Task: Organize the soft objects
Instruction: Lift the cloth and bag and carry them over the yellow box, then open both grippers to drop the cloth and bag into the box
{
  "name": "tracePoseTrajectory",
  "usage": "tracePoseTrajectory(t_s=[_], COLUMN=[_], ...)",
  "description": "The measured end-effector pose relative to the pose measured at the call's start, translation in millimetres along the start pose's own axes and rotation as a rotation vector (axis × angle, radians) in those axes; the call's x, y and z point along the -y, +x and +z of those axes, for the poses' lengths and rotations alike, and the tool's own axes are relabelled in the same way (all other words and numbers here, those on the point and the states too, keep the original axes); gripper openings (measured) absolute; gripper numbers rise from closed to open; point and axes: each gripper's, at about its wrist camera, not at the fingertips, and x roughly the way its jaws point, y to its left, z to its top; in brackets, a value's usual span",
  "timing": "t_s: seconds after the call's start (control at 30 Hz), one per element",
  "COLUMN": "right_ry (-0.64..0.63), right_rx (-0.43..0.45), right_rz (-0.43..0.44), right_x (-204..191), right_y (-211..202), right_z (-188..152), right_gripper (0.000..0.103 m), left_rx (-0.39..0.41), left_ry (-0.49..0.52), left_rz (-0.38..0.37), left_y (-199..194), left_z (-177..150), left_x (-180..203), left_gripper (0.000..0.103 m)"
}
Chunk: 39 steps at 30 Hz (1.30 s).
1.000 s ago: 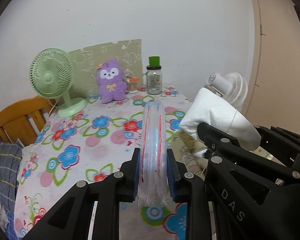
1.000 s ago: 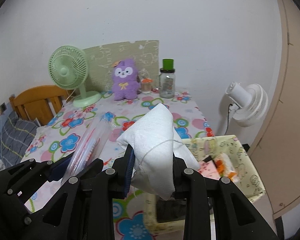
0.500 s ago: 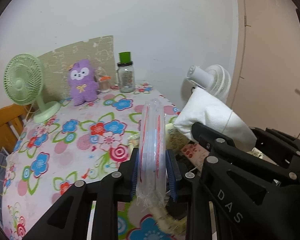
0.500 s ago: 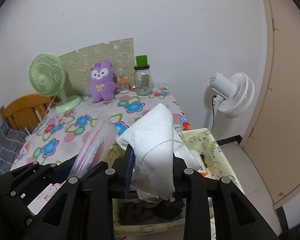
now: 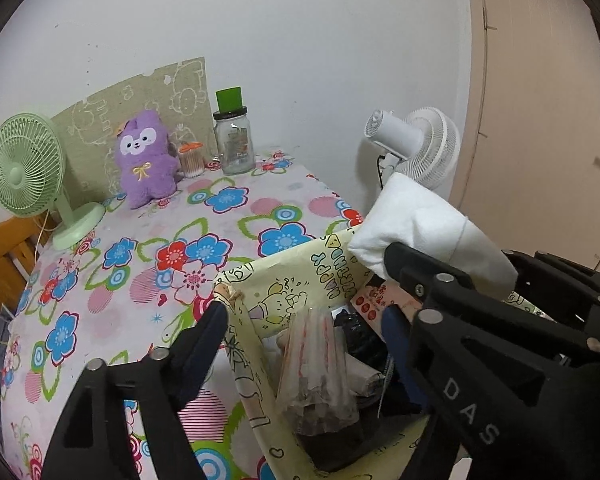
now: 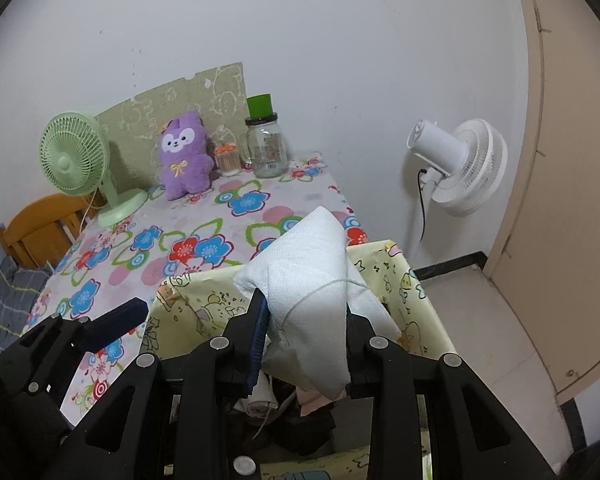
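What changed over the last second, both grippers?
The left gripper has just opened its jaws and let go of the clear plastic bag, which now lies in the yellow storage box. Both grippers moved from over the table to over the box. The right gripper still clamps the white cloth bundle.

You're in a home, likely a bedroom corner: a flower-print tablecloth carries a purple plush toy and green desk fan, with a wooden chair and white floor fan alongside
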Motion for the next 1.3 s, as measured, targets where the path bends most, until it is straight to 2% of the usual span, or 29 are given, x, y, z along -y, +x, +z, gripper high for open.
tracePoseTrajectory(t_s=[0.13, 0.2, 0.23, 0.3, 0.37, 0.6, 0.8, 1.23, 1.3], right_ry=[-0.003, -0.009, -0.011, -0.019, -0.032, -0.046, -0.049, -0.064, -0.069], right_rx=[-0.011, -0.018, -0.02, -0.02, -0.001, 0.045, 0.069, 0.115, 0.129], right_rz=[0.007, -0.004, -0.009, -0.016, -0.038, -0.081, -0.09, -0.077, -0.084], right_x=[-2, -4, -5, -7, -10, -22, -37, -77, -84], right_y=[5, 8, 9, 10, 8, -7, -19, -45, -51], right_z=[-1, -2, -2, -3, -3, -3, -4, -7, -7], right_gripper=[0.039, 0.049, 0.051, 0.068, 0.08, 0.098, 0.1, 0.1, 0.1], left_rx=[-0.01, -0.018, -0.021, -0.022, -0.019, -0.006, 0.016, 0.077, 0.092], left_ry=[-0.006, -0.006, -0.006, -0.003, -0.004, -0.025, -0.026, -0.095, -0.102], left_rz=[0.018, 0.021, 0.025, 0.036, 0.042, 0.054, 0.062, 0.112, 0.117], left_y=[3, 5, 5, 5, 3, -8, -24, -67, -75], left_z=[0, -1, -1, -3, -4, -6, -11, -26, -28], left_x=[-3, -6, -7, -8, -11, -24, -37, -83, -90], left_gripper=[0.087, 0.089, 0.09, 0.092, 0.093, 0.095, 0.095, 0.096, 0.099])
